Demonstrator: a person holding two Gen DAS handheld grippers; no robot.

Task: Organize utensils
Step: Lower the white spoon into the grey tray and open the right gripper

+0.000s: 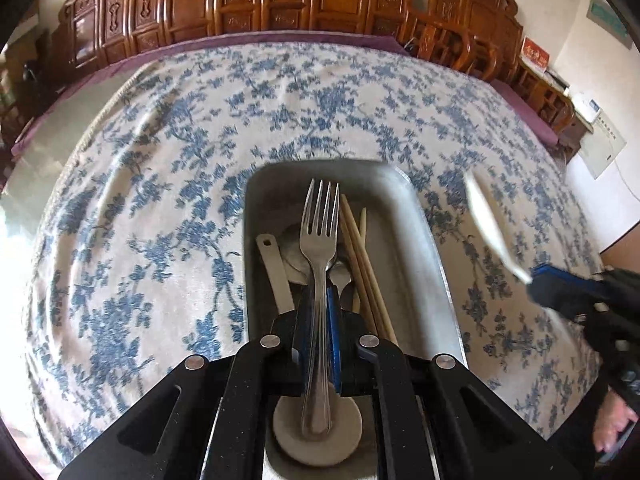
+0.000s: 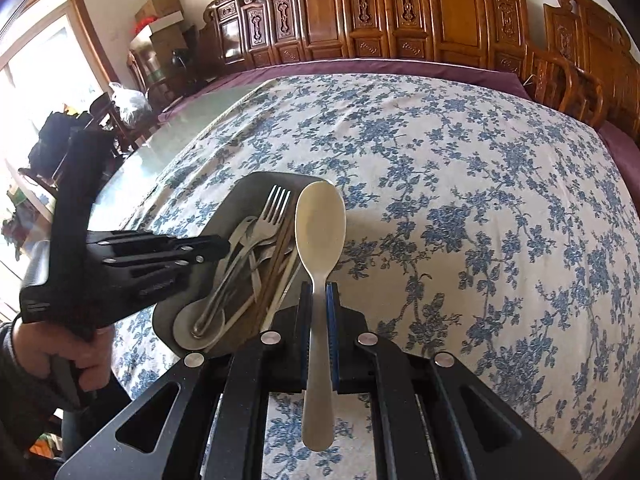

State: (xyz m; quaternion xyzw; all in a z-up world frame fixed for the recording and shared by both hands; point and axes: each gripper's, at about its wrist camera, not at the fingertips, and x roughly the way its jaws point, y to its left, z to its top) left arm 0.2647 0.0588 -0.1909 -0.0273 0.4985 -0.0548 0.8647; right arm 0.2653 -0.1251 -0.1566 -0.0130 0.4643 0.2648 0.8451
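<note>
Left wrist view: my left gripper (image 1: 319, 320) is clamped on the fork (image 1: 318, 248), its long axis running straight ahead over the tray (image 1: 424, 240) directly below. My right gripper (image 2: 319, 320) pinches the spoon (image 2: 320, 224); the tray lies to its left.

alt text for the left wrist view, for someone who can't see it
The left gripper clamps a steel fork by its handle, above a metal tray holding chopsticks and other utensils. The tray sits on a blue floral tablecloth.
</note>
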